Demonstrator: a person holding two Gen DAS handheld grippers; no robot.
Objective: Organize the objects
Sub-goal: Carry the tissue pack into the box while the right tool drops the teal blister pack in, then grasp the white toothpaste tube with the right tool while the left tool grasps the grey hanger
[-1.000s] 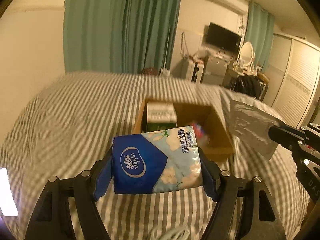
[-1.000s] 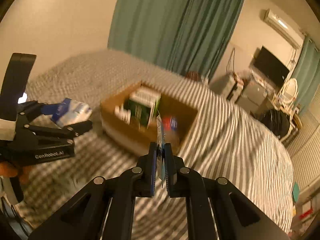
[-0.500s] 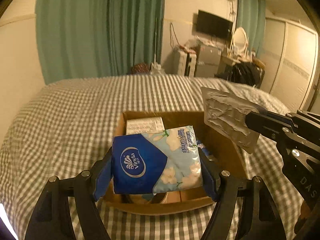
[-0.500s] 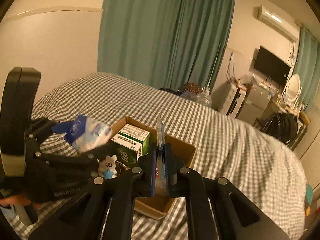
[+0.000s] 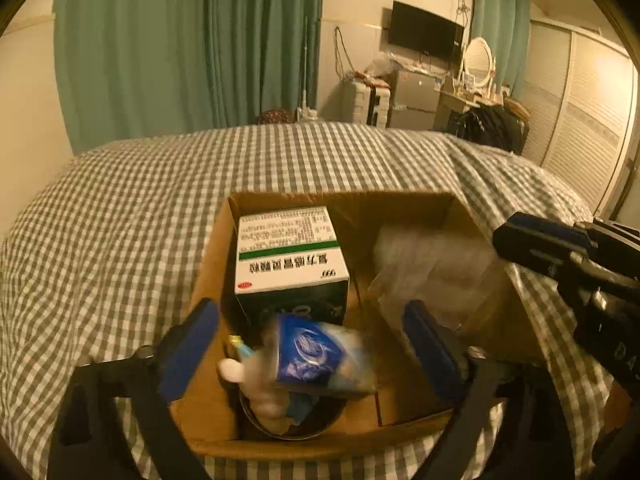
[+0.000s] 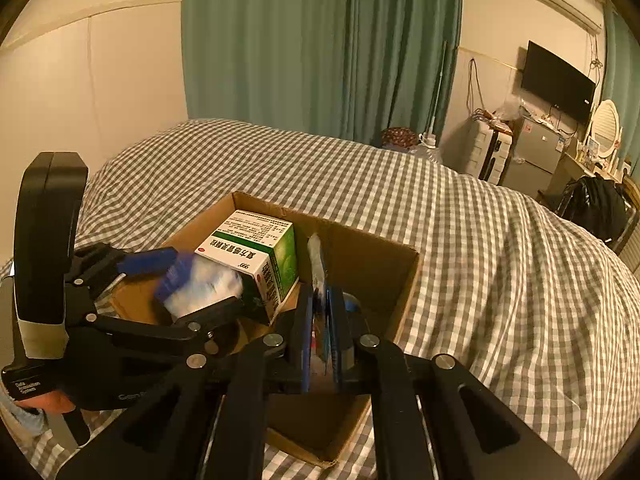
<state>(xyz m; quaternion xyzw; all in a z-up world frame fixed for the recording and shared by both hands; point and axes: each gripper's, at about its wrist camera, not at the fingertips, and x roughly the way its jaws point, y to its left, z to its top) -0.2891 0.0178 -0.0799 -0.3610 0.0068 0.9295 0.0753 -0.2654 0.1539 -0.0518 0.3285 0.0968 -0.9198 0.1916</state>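
Inside the cardboard box (image 5: 212, 256) on the bed, at its near end, a blue tissue pack (image 5: 320, 354) is blurred and sits loose between the widely spread pads of the left tongs (image 5: 312, 344). Neither pad touches it, so those tongs are open and the pack looks released, probably dropping onto the small white toy (image 5: 248, 372) and the round dark container (image 5: 288, 416) beneath it. The blur suits a thing in free fall, not one that is carried.

Beside it, toward the far left corner, a green and white medicine box (image 5: 288, 256) stands on end, leaving the right half of the cardboard box free. That is likely why the right tongs (image 6: 320, 344) come in on that side: their jaws are nearly together, pinching a thin flat packet (image 6: 318, 264) by its lower edge so that it stands upright over the free space. In the left view the packet (image 5: 432, 276) is a pale, smeared sheet, hard to read. Held edge-up like this, it should slip down alongside the medicine box instead of lying across the top.

The box rests on the grey checked bedspread (image 5: 120, 208), which is soft, so a hard push on a wall could tip or shift it.
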